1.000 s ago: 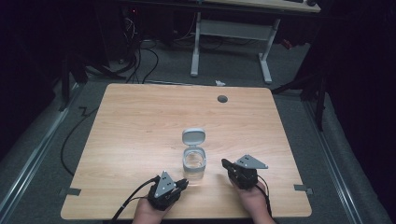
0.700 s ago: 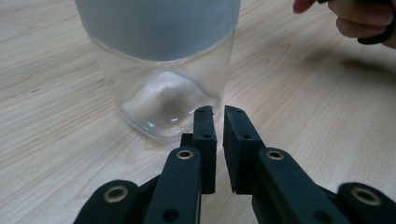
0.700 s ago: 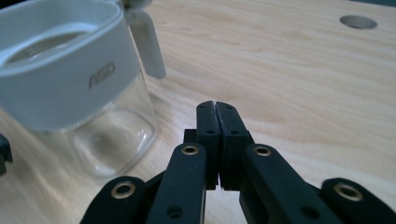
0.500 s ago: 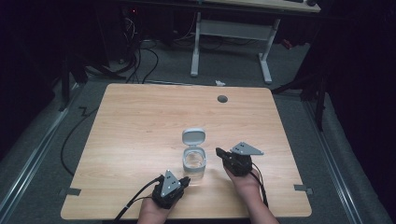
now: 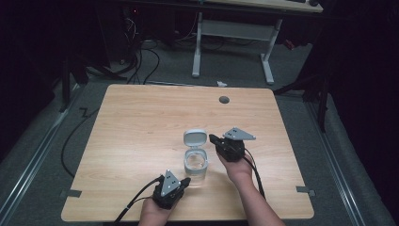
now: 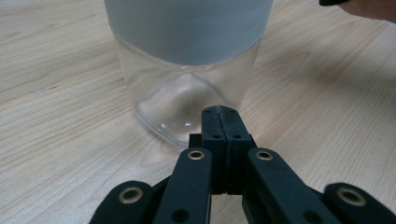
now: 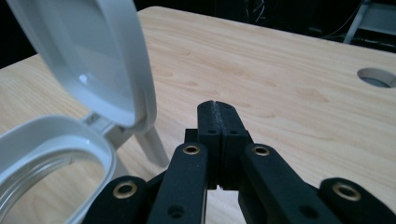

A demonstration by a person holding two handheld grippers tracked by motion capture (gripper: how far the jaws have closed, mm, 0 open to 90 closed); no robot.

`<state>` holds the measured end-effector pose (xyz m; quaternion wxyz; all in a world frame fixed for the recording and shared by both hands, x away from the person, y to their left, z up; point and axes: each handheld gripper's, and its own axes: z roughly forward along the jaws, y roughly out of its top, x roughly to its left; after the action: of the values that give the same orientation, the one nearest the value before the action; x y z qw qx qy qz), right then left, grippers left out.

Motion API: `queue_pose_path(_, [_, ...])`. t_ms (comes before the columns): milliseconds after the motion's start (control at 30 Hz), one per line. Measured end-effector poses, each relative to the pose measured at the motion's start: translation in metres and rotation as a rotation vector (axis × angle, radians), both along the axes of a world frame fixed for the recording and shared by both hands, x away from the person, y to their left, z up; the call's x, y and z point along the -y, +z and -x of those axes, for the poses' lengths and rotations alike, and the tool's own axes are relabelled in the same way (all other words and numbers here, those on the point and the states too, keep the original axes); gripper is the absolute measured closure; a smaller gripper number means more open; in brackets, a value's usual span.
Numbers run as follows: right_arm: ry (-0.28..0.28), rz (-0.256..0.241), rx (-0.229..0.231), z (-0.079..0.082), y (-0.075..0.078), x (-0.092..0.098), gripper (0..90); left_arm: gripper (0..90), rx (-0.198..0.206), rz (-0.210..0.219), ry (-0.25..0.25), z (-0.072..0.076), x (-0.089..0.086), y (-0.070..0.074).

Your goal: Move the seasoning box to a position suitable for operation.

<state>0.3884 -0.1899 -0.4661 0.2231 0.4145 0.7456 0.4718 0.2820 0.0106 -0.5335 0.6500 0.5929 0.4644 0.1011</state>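
left claw (image 6: pixel 220 114) closed, sitting just before clear jar (image 5: pixel 196 162) | right claw (image 7: pixel 218 112) closed, hovering beside open lid (image 5: pixel 195 138) | jar standing on bench (image 5: pixel 141 122)

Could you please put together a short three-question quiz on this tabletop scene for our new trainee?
1. True or false: the flip lid of the clear jar is closed.
2. Which describes the jaws of the right gripper? A) wide open B) pressed shut with nothing between them C) clamped on the lid
3. Fill in: the left gripper points its shut jaws at the jar's ____, low near the wooden table.

Key
1. False: the lid stands open, hinged up behind the grey rim.
2. B: the jaws meet, beside the lid but not on it.
3. Base: the glass bottom sits just ahead of the jaw tips.
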Motion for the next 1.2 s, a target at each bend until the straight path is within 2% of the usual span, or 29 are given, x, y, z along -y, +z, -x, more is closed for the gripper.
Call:
queue_pose_path(267, [0.007,-0.009,0.035,-0.005,0.013,-0.005,89.9,90.0,-0.001,0.001,0.008,-0.002,0.001,0.0])
queue_pose_path(433, [0.008,-0.013,0.032,-0.008,0.018,-0.009,89.9,90.0,0.0,0.004,0.013,-0.003,0.0,0.0])
queue_pose_path(633, [0.026,-0.018,0.052,-0.008,0.026,-0.013,89.9,90.0,-0.002,0.007,0.014,-0.004,0.0,0.0])
queue_pose_path(967, [0.061,0.001,0.075,0.01,0.03,-0.015,89.9,90.0,0.0,0.008,0.012,-0.003,0.0,0.0])
queue_pose_path(1200, [0.088,0.018,0.083,0.031,0.025,-0.016,89.8,90.0,0.004,0.009,0.01,-0.002,0.0,0.0])
